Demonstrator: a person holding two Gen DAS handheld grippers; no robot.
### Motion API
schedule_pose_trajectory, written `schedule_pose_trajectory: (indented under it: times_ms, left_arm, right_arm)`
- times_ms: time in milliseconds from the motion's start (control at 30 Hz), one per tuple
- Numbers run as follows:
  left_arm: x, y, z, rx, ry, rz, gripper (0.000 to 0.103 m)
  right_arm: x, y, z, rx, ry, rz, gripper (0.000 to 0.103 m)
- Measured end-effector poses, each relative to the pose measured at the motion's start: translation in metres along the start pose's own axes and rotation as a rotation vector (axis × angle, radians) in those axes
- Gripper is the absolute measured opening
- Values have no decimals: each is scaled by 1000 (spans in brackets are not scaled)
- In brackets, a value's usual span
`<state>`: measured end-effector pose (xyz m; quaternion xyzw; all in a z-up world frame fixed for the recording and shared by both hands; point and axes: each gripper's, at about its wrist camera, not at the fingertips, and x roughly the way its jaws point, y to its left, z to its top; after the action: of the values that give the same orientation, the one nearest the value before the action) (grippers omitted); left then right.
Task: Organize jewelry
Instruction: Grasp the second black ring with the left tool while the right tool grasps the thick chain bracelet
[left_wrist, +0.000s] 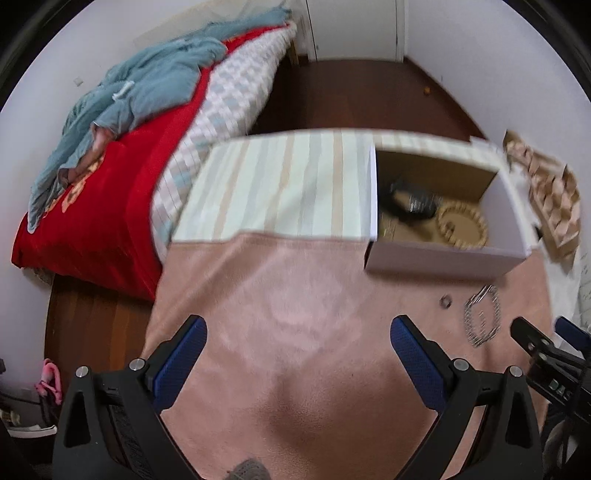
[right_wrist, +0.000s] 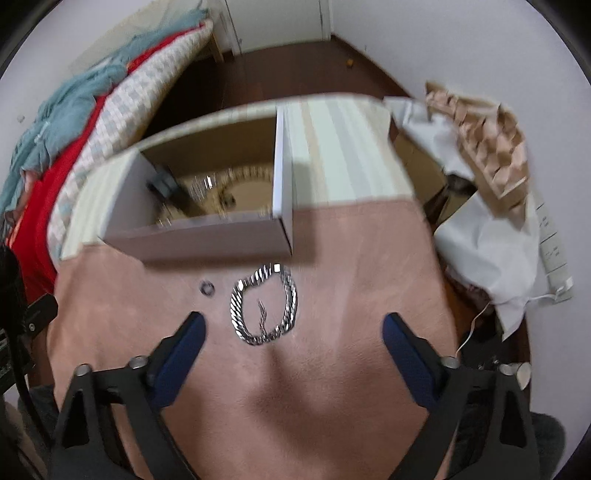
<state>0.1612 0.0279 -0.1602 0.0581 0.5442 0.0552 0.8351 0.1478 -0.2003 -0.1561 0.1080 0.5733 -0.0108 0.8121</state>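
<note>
chain (right_wrist: 264, 304) at 12 o'clock | limp, slippery, likely light; pinch bunched links | right gripper (right_wrist: 291, 325) spread | left gripper (left_wrist: 297, 330) spread

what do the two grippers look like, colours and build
Both look alike: the left gripper and right gripper have black angular plastic frames with triangular cutouts and silver round screws. Each finger carries a dark blue textured pad. No sleeves or markings show.

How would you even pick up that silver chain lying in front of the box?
Probably from straight above, with the right gripper: the silver chain lies flat in a loop on the pink cloth. Close the open jaws across one strand, likely the near curve, clear of the small ring beside it.
</note>
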Motion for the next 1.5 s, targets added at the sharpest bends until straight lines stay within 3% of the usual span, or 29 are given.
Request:
schedule_pose_trajectory:
  times_ms: [200, 233, 267, 333, 600, 867, 1133, 1300, 1433, 1500]
  left_arm:
    - [33, -7, -8, 19, 76, 3, 102]
    - [36, -9, -9, 27, 80, 6, 102]
    - [38, -10, -9, 33, 81, 8, 102]
    - [42, -15, -10, 51, 84, 5, 102]
    - [48, -27, -6, 89, 80, -24, 102]
    - [48, -61, 2, 112, 64, -115, 101]
    - [59, -111, 7, 178, 68, -211, 99]
    - [65, -131, 4, 231, 84, -224, 59]
    - [66, -137, 1, 249, 89, -244, 34]
    - [65, -139, 0, 259, 82, -248, 10]
  right_arm:
    - [47, -7, -11, 39, 49, 12, 66]
    - [46, -6, -11, 27, 21, 0, 50]
    - [47, -4, -11, 10, 2, -7, 41]
    - [47, -3, -10, -13, -27, -46, 8]
    - [28, -37, -13, 79, -44, -12, 8]
    - [-6, -67, -15, 136, -83, 27, 8]
    - [-3, -85, -15, 177, -84, -6, 8]
    - [-2, -93, -15, 194, -82, -20, 8]
    - [-1, -99, -13, 206, -81, -24, 8]
    - [-1, -99, -12, 209, -83, -25, 8]
